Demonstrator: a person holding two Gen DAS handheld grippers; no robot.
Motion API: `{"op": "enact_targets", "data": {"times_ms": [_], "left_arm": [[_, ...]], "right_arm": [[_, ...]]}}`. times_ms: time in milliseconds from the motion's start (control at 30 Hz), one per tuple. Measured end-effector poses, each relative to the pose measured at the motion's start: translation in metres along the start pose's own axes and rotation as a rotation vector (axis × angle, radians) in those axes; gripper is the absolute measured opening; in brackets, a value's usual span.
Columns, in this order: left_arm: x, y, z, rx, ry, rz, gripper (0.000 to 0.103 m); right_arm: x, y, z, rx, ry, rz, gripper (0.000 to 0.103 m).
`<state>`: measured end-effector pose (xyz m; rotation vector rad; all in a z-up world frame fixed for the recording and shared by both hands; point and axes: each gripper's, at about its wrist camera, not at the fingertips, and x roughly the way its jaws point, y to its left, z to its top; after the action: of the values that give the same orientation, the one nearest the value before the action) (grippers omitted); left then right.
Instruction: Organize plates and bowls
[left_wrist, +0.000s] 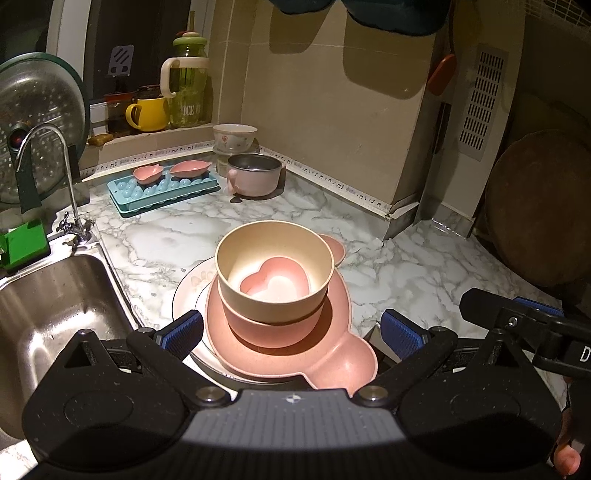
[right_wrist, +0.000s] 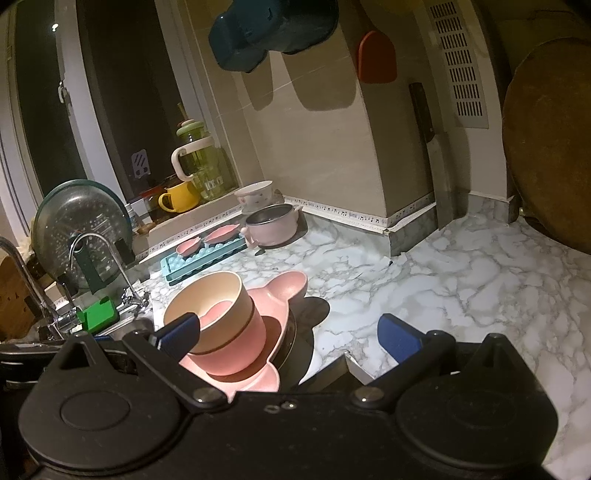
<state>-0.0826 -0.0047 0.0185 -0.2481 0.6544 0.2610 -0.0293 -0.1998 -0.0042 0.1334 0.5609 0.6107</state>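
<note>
Straddling the stacked dishes, the left gripper (left_wrist: 291, 332) gapes wide, gripping nothing. The beige bowl (left_wrist: 273, 262), heart dish (left_wrist: 275, 282) inside, sits between its fingers on the counter (left_wrist: 406, 266). The right gripper (right_wrist: 290, 334) gapes empty, the stack just left.

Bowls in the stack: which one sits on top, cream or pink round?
The cream bowl is on top, nested inside the pink round bowl. It alone holds the small heart-shaped dish, and its rim stands highest.

Home kitchen: steel sink (left_wrist: 55, 306) with tap (left_wrist: 55, 173) at marble counter's (left_wrist: 406, 266) left edge, mugs on the windowsill (left_wrist: 147, 136).
</note>
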Motion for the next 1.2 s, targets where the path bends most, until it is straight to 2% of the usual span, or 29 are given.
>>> {"op": "enact_targets", "data": {"times_ms": [1200], "left_arm": [[-0.009, -0.013, -0.01, -0.021, 0.036, 0.023, 0.103]], "right_arm": [[-0.013, -0.006, -0.003, -0.01, 0.021, -0.004, 0.103]]}}
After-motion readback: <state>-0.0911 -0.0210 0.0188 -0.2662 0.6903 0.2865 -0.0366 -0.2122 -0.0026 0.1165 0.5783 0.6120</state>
